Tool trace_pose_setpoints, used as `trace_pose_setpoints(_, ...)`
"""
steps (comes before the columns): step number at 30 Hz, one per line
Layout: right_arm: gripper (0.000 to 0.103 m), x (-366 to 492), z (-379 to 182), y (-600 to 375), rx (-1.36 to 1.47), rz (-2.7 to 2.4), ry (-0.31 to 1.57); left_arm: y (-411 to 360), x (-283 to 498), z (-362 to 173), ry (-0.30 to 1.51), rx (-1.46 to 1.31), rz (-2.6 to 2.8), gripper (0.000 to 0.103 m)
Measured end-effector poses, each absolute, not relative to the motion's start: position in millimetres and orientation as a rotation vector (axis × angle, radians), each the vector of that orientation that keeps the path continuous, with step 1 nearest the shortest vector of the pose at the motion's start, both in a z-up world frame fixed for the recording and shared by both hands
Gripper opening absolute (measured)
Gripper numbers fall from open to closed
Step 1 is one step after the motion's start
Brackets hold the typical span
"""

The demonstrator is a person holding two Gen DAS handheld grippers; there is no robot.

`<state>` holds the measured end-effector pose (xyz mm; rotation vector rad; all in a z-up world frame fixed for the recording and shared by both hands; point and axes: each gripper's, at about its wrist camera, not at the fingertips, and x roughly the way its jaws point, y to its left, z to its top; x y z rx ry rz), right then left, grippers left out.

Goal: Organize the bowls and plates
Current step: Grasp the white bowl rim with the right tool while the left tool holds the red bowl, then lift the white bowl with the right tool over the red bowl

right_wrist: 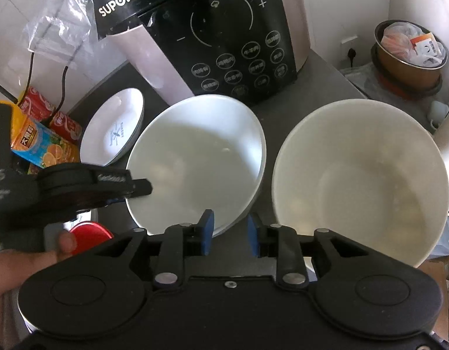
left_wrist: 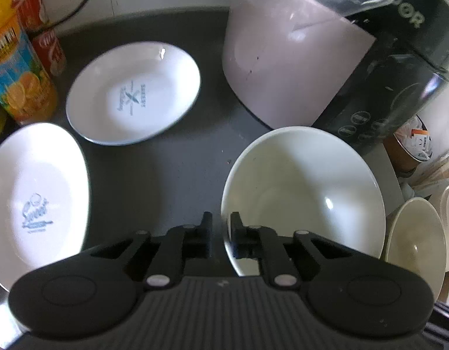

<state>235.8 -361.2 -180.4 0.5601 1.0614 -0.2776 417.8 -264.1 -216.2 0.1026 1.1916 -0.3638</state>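
In the left wrist view my left gripper (left_wrist: 220,224) grips the near rim of a large white bowl (left_wrist: 303,192), its jaws pinched on the rim. Two white plates with blue logos lie on the dark counter, one (left_wrist: 134,93) ahead and one (left_wrist: 34,198) at the near left. A second cream bowl (left_wrist: 417,242) is at the right edge. In the right wrist view my right gripper (right_wrist: 230,230) is open and empty, its blue pads between the gripped bowl (right_wrist: 201,157) and the cream bowl (right_wrist: 361,180). The left gripper (right_wrist: 137,188) shows on the gripped bowl's left rim.
A black and pink SUPOR cooker (right_wrist: 224,43) stands at the back of the counter (left_wrist: 172,169). Juice cartons and red cans (left_wrist: 23,67) stand at the left. A pot with bags (right_wrist: 408,55) sits at the back right. A red lid (right_wrist: 90,233) lies near left.
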Motion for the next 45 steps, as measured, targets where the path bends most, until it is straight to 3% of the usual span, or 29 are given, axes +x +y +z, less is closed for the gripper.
trace_pose_setpoints(10, 0.028, 243.1, -196.7, -364.8, 0.629, -0.309, 1.06, -265.9, 422.8, -217.6, 1.214, 0.097, -0.354, 0.004)
trace_pose_setpoints(16, 0.02, 248.1, -202.4, -361.9, 0.592, -0.323, 1.051, -261.8, 424.5, -217.0, 1.229, 0.079, -0.344, 0.004)
trace_pose_setpoints(45, 0.02, 221.3, -114.3, -313.8, 0.451, -0.232, 0.92, -203.1, 383.1, -128.2, 1.112, -0.011, -0.36, 0.005)
